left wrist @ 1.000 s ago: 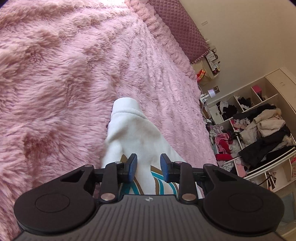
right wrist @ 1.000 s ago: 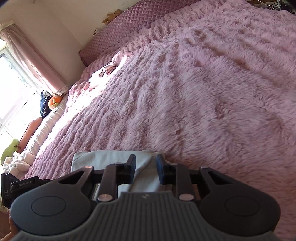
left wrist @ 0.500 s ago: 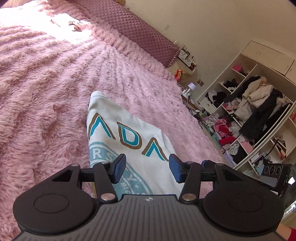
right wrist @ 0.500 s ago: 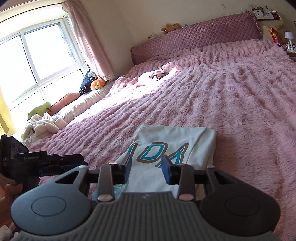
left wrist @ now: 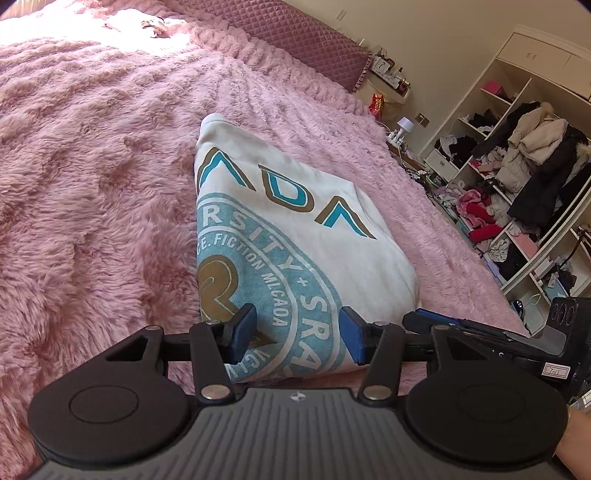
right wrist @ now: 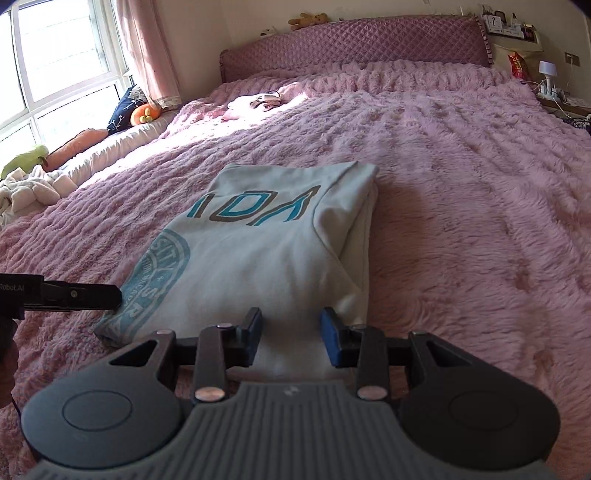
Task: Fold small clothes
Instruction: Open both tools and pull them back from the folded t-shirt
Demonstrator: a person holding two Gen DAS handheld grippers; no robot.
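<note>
Left gripper (left wrist: 298,339): black linkage, silver rivets, blue pads (left wrist: 352,339), ribbed grey body. Same build seen on right gripper (right wrist: 291,338).

One folded white sweatshirt (left wrist: 295,236) on one pink plush blanket (left wrist: 92,166); two grippers, left (left wrist: 297,338) and right (right wrist: 291,338); one quilted headboard (right wrist: 351,48); one teddy bear (right wrist: 308,19).

pink fuzzy blanket (right wrist: 461,184); quilted headboard (right wrist: 351,48); cluttered open shelves (left wrist: 517,184); window (right wrist: 44,55); teddy bear (right wrist: 308,19)

bedroom, pink bed (right wrist: 461,155), cluttered wardrobe (left wrist: 517,155)
</note>
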